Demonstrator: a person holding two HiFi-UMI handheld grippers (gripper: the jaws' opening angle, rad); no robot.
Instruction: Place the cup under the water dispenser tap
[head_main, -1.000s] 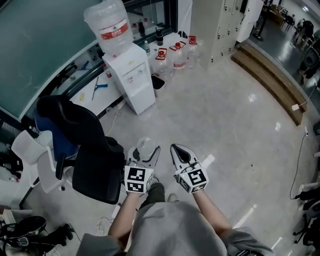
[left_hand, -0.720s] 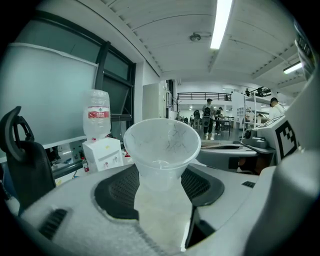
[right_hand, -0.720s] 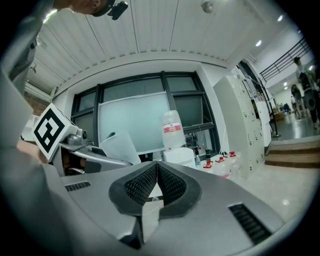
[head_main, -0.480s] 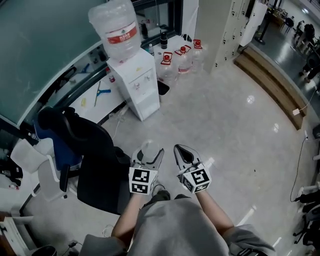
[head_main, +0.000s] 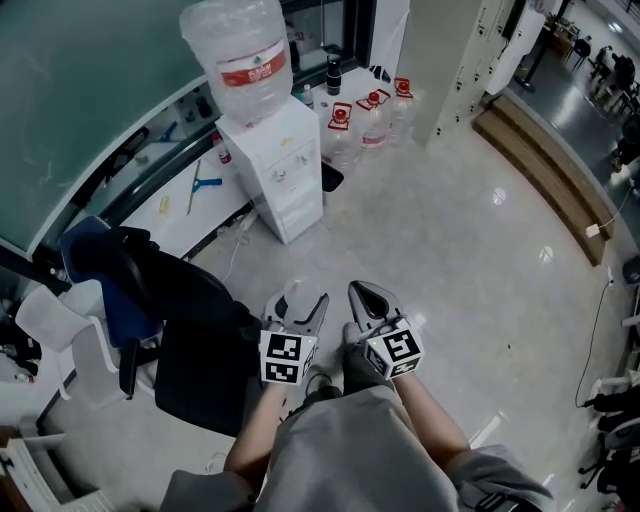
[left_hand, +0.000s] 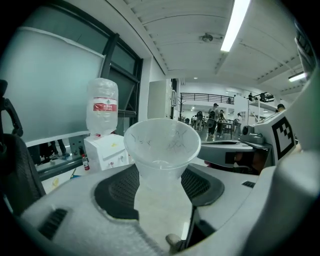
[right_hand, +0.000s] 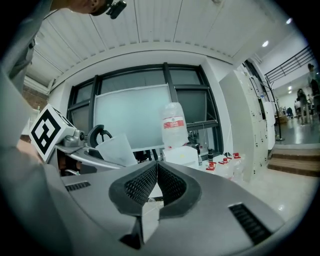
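A clear plastic cup stands upright between the jaws of my left gripper, whose pads press on its lower part. In the head view the left gripper and the cup are low at centre, above the floor. My right gripper is beside it with its tips together and nothing in them; its own view shows the gripper shut. The white water dispenser with its big bottle stands ahead to the left, some way off. The dispenser also shows past the cup.
A black office chair stands close on the left, with a white chair beyond it. Spare water jugs sit right of the dispenser. Wooden steps run along the right. Cables lie by the dispenser's base.
The person has walked forward with both grippers; the dispenser has come nearer and sits more to the centre in the head view. The cup stays in the left jaws.
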